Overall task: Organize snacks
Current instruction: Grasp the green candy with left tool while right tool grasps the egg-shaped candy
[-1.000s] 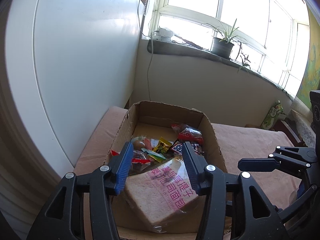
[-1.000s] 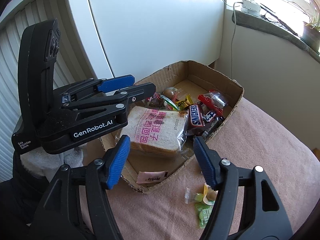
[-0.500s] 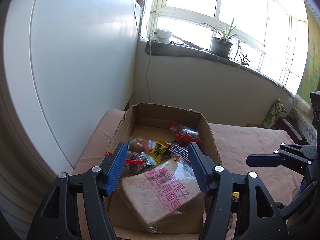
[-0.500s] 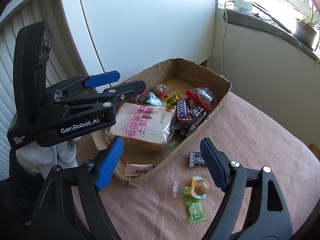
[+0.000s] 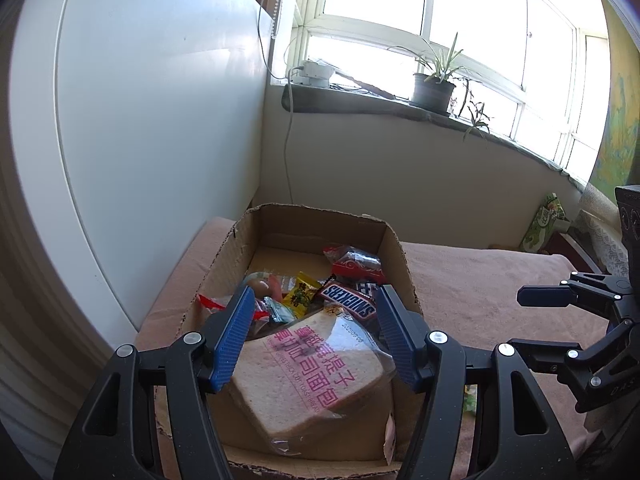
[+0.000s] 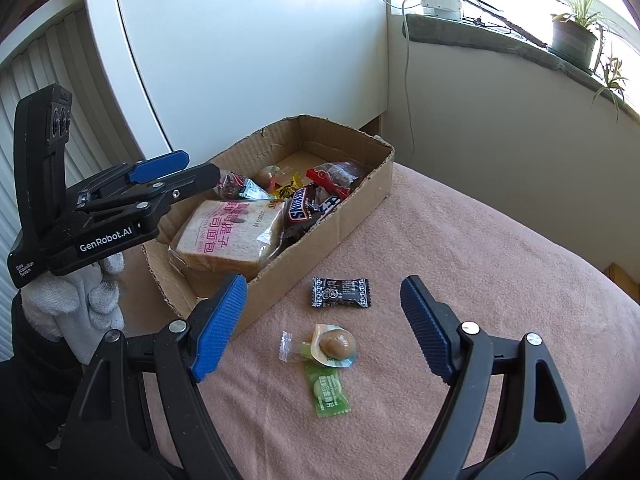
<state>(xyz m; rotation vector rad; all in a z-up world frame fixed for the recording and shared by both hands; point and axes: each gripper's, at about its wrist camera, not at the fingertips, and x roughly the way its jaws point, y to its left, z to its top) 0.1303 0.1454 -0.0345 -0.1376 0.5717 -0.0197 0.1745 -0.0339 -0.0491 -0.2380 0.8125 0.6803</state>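
A cardboard box (image 5: 394,236) (image 6: 320,248) on the pink cloth holds a bagged bread slice (image 5: 304,368) (image 6: 228,236), a Snickers bar (image 5: 348,300) (image 6: 300,204) and several small packets. My left gripper (image 5: 315,292) (image 6: 200,164) hovers open over the box's near end, above the bread and not touching it. Beside the box, my right gripper (image 6: 323,282) (image 5: 520,320) stands open over the cloth. Below it lie a black wrapped candy (image 6: 340,293), a brown round sweet (image 6: 334,344) and a green wrapped candy (image 6: 327,390).
The pink cloth (image 6: 460,248) covers the surface to the right of the box. A white cabinet (image 6: 240,40) stands close behind the box. A potted plant (image 5: 434,88) sits on the windowsill. A white-gloved hand (image 6: 76,304) holds the left gripper.
The left jaws have widened and drawn back a little from the bread. My right gripper has shifted right, off the box and over the loose candies, and its jaws have widened.
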